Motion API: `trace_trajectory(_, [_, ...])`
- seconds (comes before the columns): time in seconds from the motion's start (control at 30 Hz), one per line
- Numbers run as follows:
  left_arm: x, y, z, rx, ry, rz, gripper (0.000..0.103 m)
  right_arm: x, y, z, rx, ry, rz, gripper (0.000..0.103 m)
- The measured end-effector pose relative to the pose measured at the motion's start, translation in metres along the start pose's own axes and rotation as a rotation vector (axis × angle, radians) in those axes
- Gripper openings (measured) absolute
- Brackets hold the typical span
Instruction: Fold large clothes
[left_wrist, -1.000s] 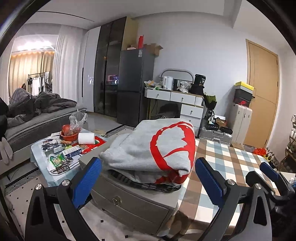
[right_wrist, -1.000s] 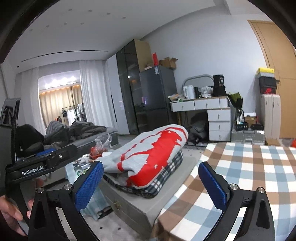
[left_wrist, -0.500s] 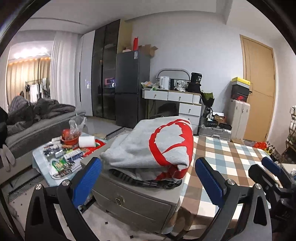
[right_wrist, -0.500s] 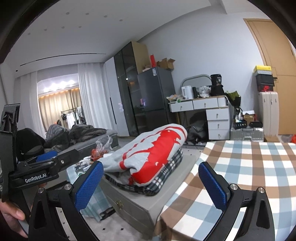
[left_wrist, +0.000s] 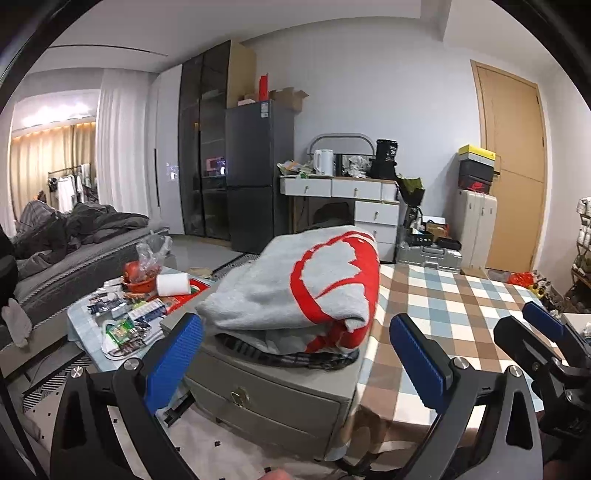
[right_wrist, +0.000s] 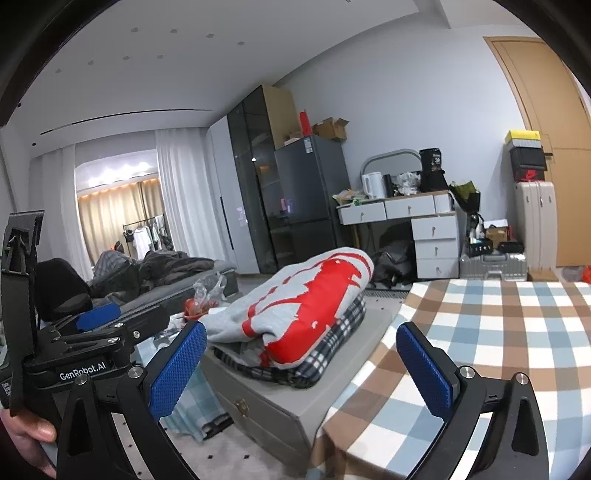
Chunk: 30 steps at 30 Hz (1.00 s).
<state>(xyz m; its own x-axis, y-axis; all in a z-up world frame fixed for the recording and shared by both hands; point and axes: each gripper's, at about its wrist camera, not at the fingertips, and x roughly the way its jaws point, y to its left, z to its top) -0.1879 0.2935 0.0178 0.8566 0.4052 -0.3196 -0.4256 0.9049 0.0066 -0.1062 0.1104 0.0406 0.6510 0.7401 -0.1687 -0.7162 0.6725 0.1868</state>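
Observation:
A folded grey sweatshirt with a red print (left_wrist: 303, 284) (right_wrist: 295, 302) lies on top of a folded black-and-white plaid garment (right_wrist: 325, 354), both stacked on a grey drawer cabinet (left_wrist: 266, 398) (right_wrist: 280, 406). My left gripper (left_wrist: 295, 354) is held open in the air in front of the stack, with nothing between its blue pads. My right gripper (right_wrist: 301, 365) is open too, level with the stack and apart from it. The left gripper's body shows at the left of the right wrist view, held by a hand (right_wrist: 26, 439).
A table with a checked brown, blue and white cloth (left_wrist: 461, 314) (right_wrist: 498, 332) adjoins the cabinet on the right. A cluttered low table (left_wrist: 122, 314) stands to the left, a grey sofa with dark clothes (left_wrist: 74, 243) beyond it. Fridge, white desk and door line the back wall.
Both grippers have drawn back and risen slightly, so the clothes stack sits a little lower and farther off in view. Both stay open; the stack has not moved.

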Motion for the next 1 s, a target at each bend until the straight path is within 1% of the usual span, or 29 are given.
trace_trajectory(0.27, [-0.004,-0.005,-0.002,0.016,0.01,-0.018,0.099,0.001,-0.002,-0.002,0.015,0.007,-0.001,0.103])
trace_trajectory(0.43, [-0.009,-0.011,-0.001,0.031,0.004,-0.028,0.099,0.002,-0.003,-0.003,0.012,-0.004,-0.007,0.103])
trace_trajectory(0.6, [-0.009,-0.016,0.001,0.042,0.003,-0.038,0.099,0.003,-0.008,-0.006,0.038,-0.005,-0.01,0.103])
trace_trajectory(0.9, [-0.006,-0.017,-0.001,0.043,0.007,-0.04,0.099,-0.001,-0.009,-0.009,0.044,-0.006,-0.008,0.103])
trace_trajectory(1.0, [-0.005,-0.021,-0.003,0.059,0.001,-0.014,0.099,-0.001,-0.013,-0.01,0.056,-0.012,-0.011,0.103])
